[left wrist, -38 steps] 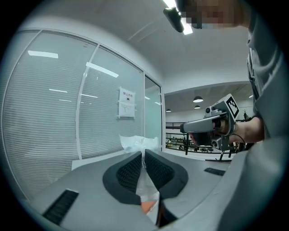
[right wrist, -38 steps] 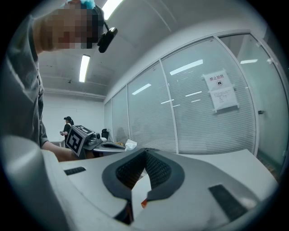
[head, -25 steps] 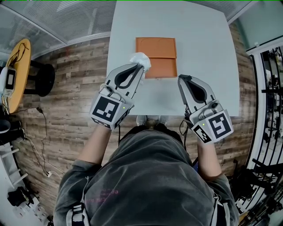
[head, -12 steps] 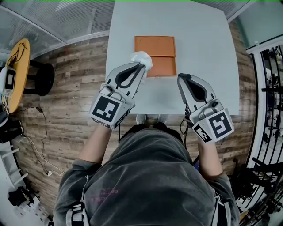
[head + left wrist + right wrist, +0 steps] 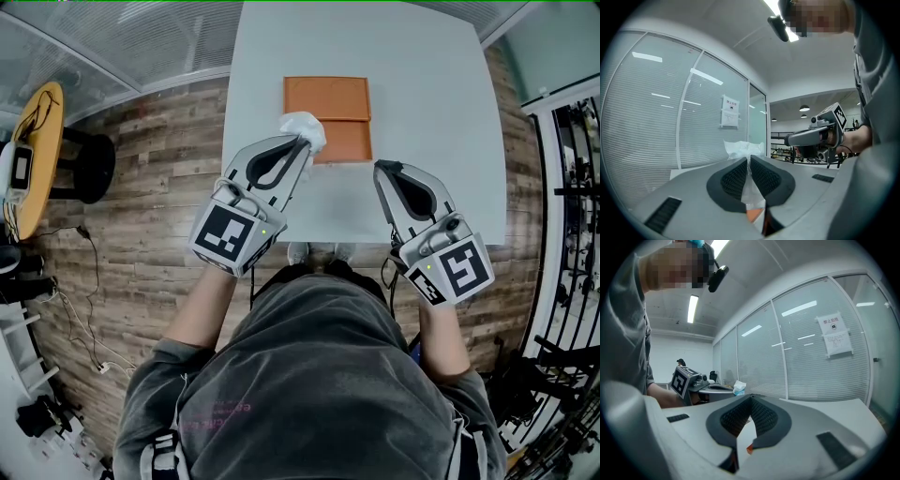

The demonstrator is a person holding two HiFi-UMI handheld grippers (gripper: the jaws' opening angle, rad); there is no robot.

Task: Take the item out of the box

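Observation:
A flat orange box (image 5: pixel 328 98) lies on the white table (image 5: pixel 422 84), its lid folded open toward the far side. My left gripper (image 5: pixel 302 142) is shut on a crumpled white plastic-wrapped item (image 5: pixel 302 125), held over the box's near left corner. In the left gripper view the thin wrap (image 5: pixel 743 149) is pinched between the ribbed pads (image 5: pixel 736 176), and a bit of the orange box (image 5: pixel 753 213) shows below. My right gripper (image 5: pixel 382 169) hangs over the table's near edge, right of the box, shut with nothing in it. The right gripper view shows its jaws (image 5: pixel 751 399) closed together.
A round yellow side table (image 5: pixel 37 150) and a black stool (image 5: pixel 89 169) stand at the left on the wooden floor, with cables (image 5: pixel 89 309) trailing nearby. A black metal rack (image 5: pixel 572 187) stands at the right. Glass walls with blinds run behind the table.

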